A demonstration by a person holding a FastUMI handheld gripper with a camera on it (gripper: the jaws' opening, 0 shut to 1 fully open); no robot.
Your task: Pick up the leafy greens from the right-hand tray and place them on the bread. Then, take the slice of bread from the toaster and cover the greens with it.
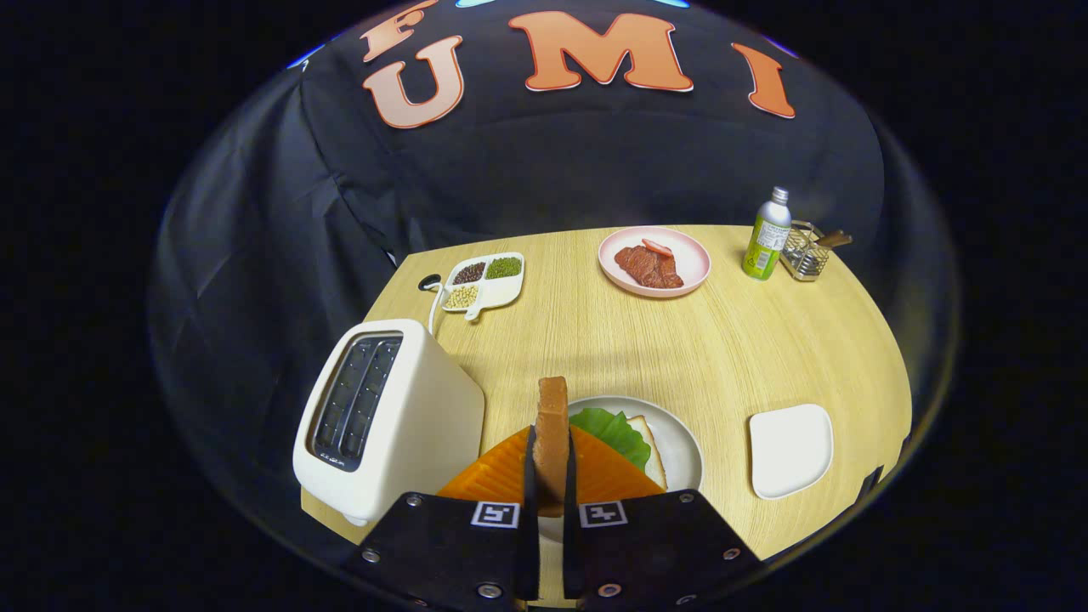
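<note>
My gripper (551, 463) is shut on a toasted slice of bread (552, 425), held upright and edge-on between the two orange fingers (501, 476). It hangs just above the near side of a grey-white plate (680, 446). On that plate lies a white bread slice (653, 450) with leafy greens (614, 432) on top, just ahead of the fingers and slightly right. The cream toaster (382, 416) stands to the left of the fingers, its two slots dark.
A bare white square tray (790, 449) sits right of the plate. Farther back are a pink plate with meat (654, 261), a divided dish of beans (486, 282), a green bottle (767, 236) and a wire holder (806, 252). The toaster's cord (433, 293) runs off the table's back left.
</note>
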